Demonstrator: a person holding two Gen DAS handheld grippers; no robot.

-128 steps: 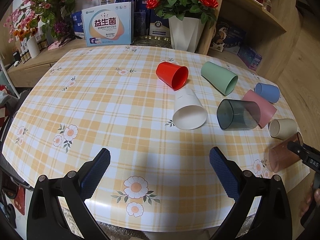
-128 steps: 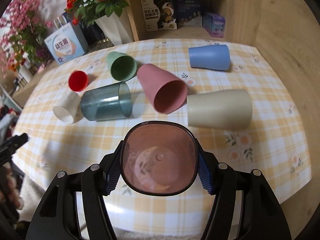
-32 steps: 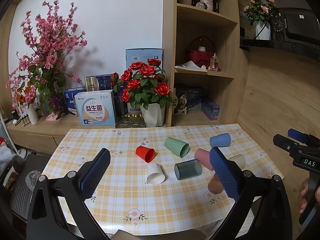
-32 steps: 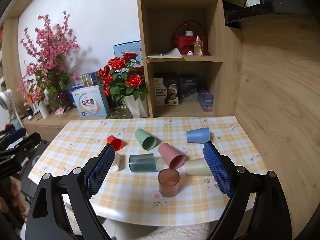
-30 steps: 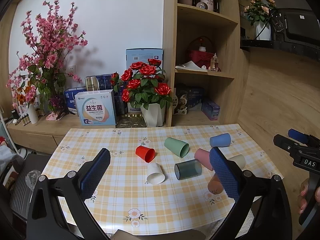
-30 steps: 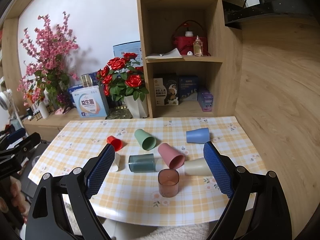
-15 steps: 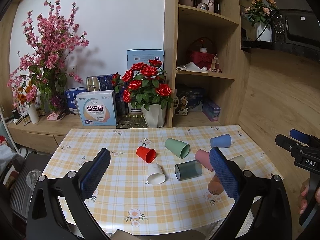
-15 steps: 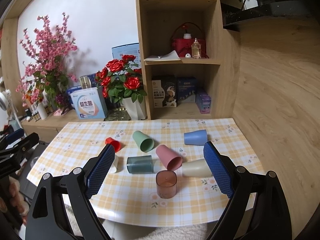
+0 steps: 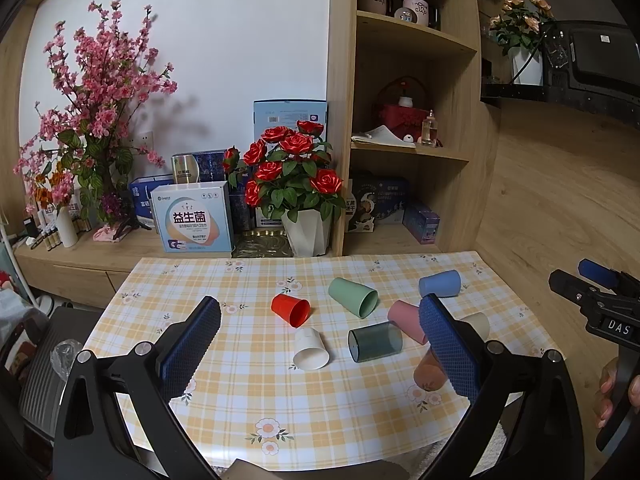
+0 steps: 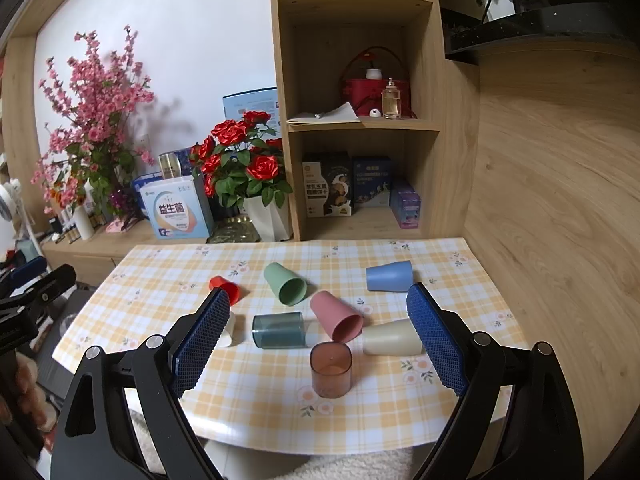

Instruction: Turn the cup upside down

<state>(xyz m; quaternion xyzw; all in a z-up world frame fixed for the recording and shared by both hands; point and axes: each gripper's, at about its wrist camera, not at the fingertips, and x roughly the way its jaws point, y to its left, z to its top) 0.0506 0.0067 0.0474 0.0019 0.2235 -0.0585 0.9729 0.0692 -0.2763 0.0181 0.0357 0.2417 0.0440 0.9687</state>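
Note:
A clear brown cup [image 10: 331,369] stands base up on the checked table [image 10: 248,396] near its front edge; it also shows in the left wrist view [image 9: 429,369], partly behind a finger. Several cups lie on their sides behind it: red [image 10: 226,287], green [image 10: 286,283], blue [image 10: 390,276], pink [image 10: 335,316], dark teal [image 10: 278,330], cream [image 10: 392,338] and white [image 9: 310,348]. My left gripper [image 9: 320,344] and right gripper [image 10: 318,338] are both open, empty and held well back from the table.
A white vase of red roses [image 9: 306,236] and a printed box [image 9: 196,220] stand on the sideboard behind the table. A wooden shelf unit [image 10: 360,120] rises at the back right. A wooden wall [image 10: 560,200] runs along the right side.
4.3 s ago my right gripper was shut on the brown cup; it has let go and the cup stands on the table. Both grippers have pulled far back; over the last second they barely moved.

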